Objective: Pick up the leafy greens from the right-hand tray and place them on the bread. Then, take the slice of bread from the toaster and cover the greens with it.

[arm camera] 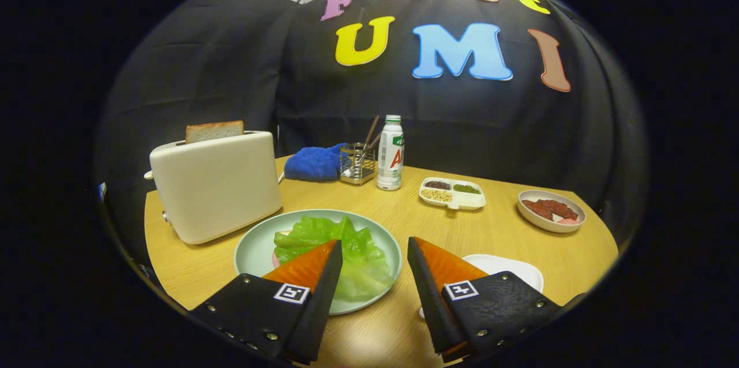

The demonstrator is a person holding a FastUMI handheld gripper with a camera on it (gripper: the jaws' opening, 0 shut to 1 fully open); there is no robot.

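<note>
A black-draped booth closes in a round wooden worktop (pixel 519 241) that carries everything in play.

The leafy greens (pixel 352 246) already lie spread on the pale green plate (pixel 254 246), with a sliver of bread (pixel 282 234) and something pink peeking out at their left edge, so the greens lie on the bread as the task's first half wants. The toast slice (pixel 214 130) stands upright in the slot of the cream toaster (pixel 216 186), its long edge running along the toaster's length, its top crust well clear of the slot.

The claw (pixel 375 258) is released, its fingers spread wide with nothing between them; it hovers over the near rim of the plate, one finger overlapping the greens, the other over the bare worktop beside a white tray (pixel 508 267). From the claw the greens sit just ahead at about 11 o'clock, and the toast lies farther out at about 10 o'clock, beyond the plate and higher. My reading is that reaching the toast calls for a swing left and up, with the fingers straddling the slice's thin faces.

Farther out at 12 o'clock stand a blue cloth (pixel 314 163), a wire utensil holder (pixel 357 163) and a white bottle (pixel 391 154); at 1 o'clock a divided dish of grains (pixel 453 193); at 2 o'clock a bowl of red pieces (pixel 551 210).
</note>
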